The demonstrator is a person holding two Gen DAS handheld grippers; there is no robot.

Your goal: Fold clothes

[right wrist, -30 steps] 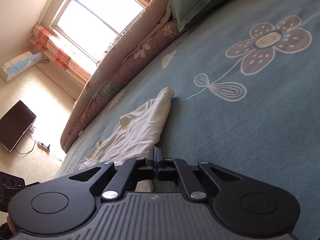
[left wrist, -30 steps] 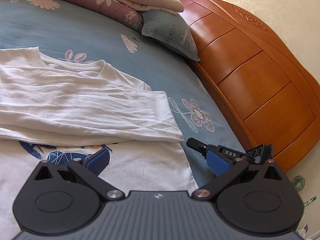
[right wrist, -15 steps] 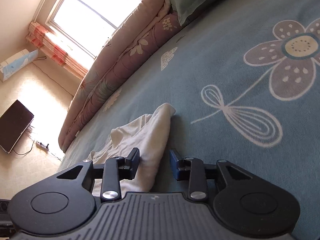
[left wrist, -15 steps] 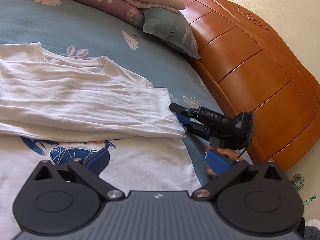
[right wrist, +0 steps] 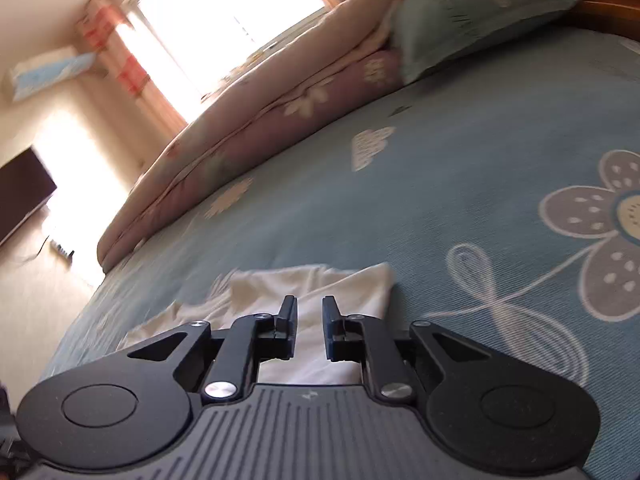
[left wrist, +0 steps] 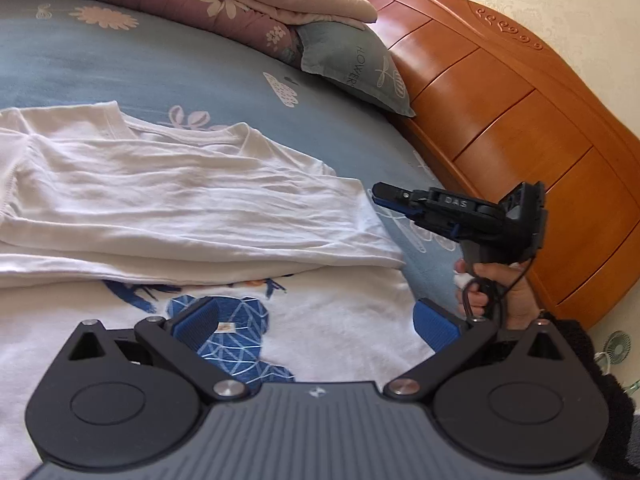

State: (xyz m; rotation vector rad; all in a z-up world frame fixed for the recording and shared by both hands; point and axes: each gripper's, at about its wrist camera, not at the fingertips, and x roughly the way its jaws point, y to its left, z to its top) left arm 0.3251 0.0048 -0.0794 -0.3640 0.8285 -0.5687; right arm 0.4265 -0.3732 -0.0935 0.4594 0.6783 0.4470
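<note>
Nearest, the left gripper (left wrist: 316, 316) hangs with jaws spread wide and empty over a white T-shirt (left wrist: 192, 208) lying half-folded on the blue floral bedsheet (right wrist: 460, 168). The right gripper (right wrist: 309, 322) hovers at the shirt's edge, jaws slightly parted, gripping nothing. Beyond — a pillow (left wrist: 352, 68), rolled quilt (right wrist: 280, 100), wooden headboard (left wrist: 520, 128), bright window (right wrist: 224, 12).
</note>
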